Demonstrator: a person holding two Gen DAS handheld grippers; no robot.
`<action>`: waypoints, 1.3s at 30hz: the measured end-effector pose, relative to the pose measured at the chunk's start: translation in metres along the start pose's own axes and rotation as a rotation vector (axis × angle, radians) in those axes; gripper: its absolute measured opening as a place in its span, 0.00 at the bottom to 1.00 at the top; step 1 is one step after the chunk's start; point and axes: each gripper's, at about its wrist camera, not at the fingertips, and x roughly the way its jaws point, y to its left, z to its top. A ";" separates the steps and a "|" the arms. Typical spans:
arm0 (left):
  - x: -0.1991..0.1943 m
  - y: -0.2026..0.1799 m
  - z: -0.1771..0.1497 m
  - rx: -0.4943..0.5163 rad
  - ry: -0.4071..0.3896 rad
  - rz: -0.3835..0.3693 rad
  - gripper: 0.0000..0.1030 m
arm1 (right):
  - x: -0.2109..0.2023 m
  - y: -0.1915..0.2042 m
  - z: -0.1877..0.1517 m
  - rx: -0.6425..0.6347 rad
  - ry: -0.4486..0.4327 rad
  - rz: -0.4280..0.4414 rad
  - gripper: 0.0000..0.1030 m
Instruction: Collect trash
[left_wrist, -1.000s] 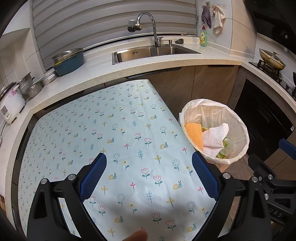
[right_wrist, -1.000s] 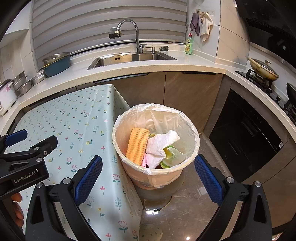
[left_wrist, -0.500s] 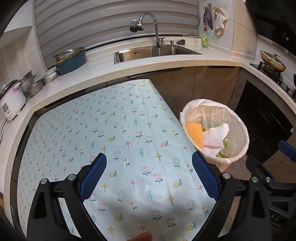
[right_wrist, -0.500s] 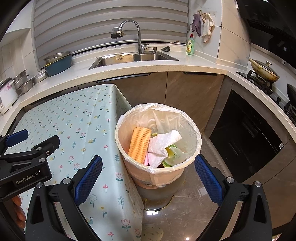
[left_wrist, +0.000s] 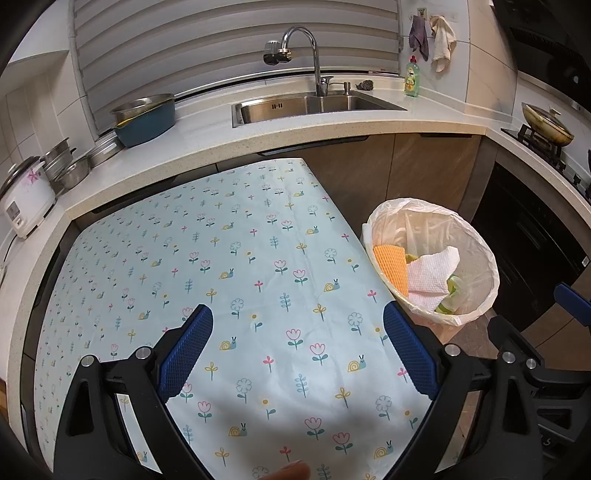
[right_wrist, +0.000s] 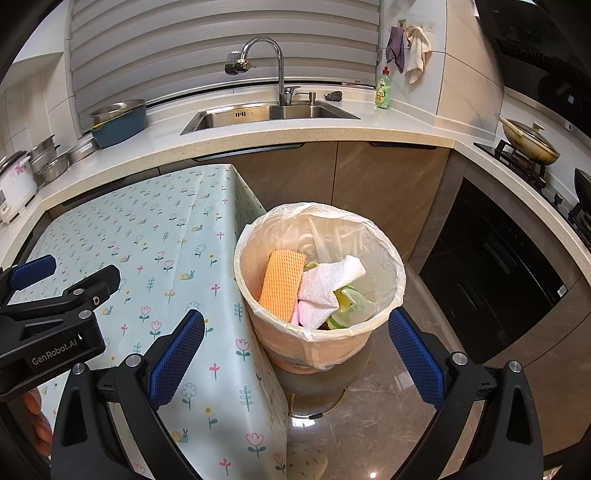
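Two sets of tongs held wide and empty over a kitchen scene. Largest in view, desk (left_wrist: 236, 266) under a flower-and-snail cloth, bare of any litter in either view. Just beside its right edge, on the floor, trash bin (right_wrist: 319, 295) lined with a clear bag, already loaded: orange sponge cloth (right_wrist: 281, 286) upright against the near-left wall, white paper towel (right_wrist: 327, 282) crumpled beside it, something green (right_wrist: 345, 302) beneath, too buried to name. Left tongs (left_wrist: 295, 350) poised above the cloth, jaws spread, nothing between. Right tongs (right_wrist: 295, 350) poised over bin and desk edge, likewise spread and empty. Collection apparently at or near its end, judging by the cleared cloth. Next move, if any: scanning for stray litter out of frame, or gathering the liner's rim to close the bag.
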 end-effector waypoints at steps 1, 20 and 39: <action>0.000 0.000 0.000 -0.001 0.000 -0.001 0.87 | 0.000 0.000 0.000 0.000 0.000 0.000 0.93; 0.000 0.001 0.000 -0.005 0.000 0.003 0.87 | 0.000 0.000 -0.001 -0.002 0.002 0.000 0.93; -0.003 0.000 -0.004 -0.011 -0.006 0.024 0.87 | 0.000 0.001 -0.003 -0.004 0.003 0.001 0.93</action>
